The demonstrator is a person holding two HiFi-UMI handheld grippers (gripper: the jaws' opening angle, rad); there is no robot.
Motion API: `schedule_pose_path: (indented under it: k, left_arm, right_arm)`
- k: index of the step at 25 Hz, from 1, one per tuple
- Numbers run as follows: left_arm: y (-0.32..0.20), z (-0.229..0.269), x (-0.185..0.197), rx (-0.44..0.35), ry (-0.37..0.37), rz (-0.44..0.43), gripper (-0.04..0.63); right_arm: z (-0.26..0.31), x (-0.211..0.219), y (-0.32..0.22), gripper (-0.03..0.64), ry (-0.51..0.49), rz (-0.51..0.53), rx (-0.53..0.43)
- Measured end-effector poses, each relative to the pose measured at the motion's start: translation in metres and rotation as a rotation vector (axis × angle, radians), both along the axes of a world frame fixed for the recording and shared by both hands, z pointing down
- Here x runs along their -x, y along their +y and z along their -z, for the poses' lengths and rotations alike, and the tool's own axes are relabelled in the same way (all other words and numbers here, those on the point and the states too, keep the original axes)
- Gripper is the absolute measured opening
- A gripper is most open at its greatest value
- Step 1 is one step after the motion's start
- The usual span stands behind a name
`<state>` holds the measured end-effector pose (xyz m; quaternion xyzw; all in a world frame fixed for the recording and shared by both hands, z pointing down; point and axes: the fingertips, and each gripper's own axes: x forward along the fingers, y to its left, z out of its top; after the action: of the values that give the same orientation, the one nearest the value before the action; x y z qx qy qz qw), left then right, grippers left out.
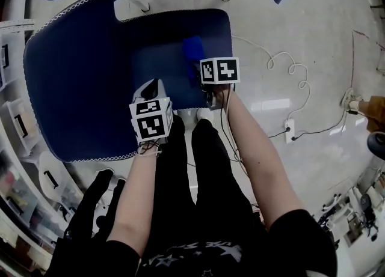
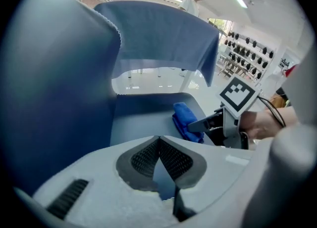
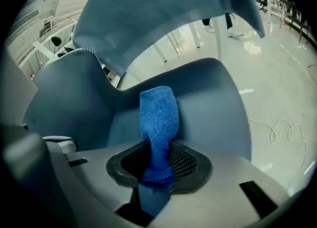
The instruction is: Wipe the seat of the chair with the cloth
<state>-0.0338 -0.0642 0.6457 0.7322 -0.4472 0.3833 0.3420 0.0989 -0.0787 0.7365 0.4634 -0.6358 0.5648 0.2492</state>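
Note:
A dark blue chair seat (image 1: 162, 65) fills the upper left of the head view, its backrest (image 1: 66, 77) curving round to the left. My right gripper (image 3: 157, 165) is shut on a bright blue cloth (image 3: 158, 118), which hangs forward from the jaws over the seat (image 3: 208, 108). In the head view the cloth (image 1: 194, 48) lies on the seat just beyond the right gripper (image 1: 207, 92). My left gripper (image 2: 159, 148) is shut with nothing between its pads and hovers over the seat's near edge (image 2: 143, 118), left of the cloth (image 2: 184, 118). It shows in the head view (image 1: 150, 92) too.
A blue fabric-covered table (image 3: 148, 19) stands behind the chair. A white cable (image 1: 289, 68) and a power strip (image 1: 290, 130) lie on the pale floor to the right. Shelving with bins (image 1: 18, 125) lines the left. The person's legs (image 1: 198, 173) stand close to the chair's front.

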Motion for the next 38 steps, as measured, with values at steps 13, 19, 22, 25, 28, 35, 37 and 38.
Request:
schedule_pose_path:
  k: [13,19,22,25,28,35,37,38]
  left_arm:
    - [0.053,-0.001,-0.055,0.015,-0.022,-0.018,0.02]
    - [0.073,0.001,-0.025,0.023,-0.046,0.071,0.02]
    - [0.084,0.004,0.001,0.032,-0.049,0.136,0.02]
    - [0.097,0.004,0.021,0.044,-0.045,0.203,0.02]
    - [0.106,-0.003,0.037,0.055,-0.034,0.245,0.02]
    - [0.141,-0.015,0.054,0.054,-0.004,0.221,0.02]
    - [0.149,-0.017,0.054,0.058,0.024,0.234,0.02]
    - [0.152,-0.017,0.057,0.058,0.034,0.249,0.02]
  right_arm:
    - [-0.003,-0.117,0.049,0.109,0.052,-0.119,0.041]
    - [0.017,-0.078,0.047,0.109,0.0,-0.023,0.01]
    - [0.024,-0.027,0.047,0.108,-0.042,0.069,-0.002]
    - [0.025,0.028,0.052,0.109,-0.081,0.181,-0.002]
    - [0.022,0.085,0.057,0.109,-0.145,0.242,0.011]
    - [0.008,0.174,0.075,0.109,-0.243,0.345,0.021]
    - [0.002,0.184,0.08,0.109,-0.253,0.351,0.02]
    - [-0.001,0.188,0.082,0.109,-0.257,0.354,0.022]
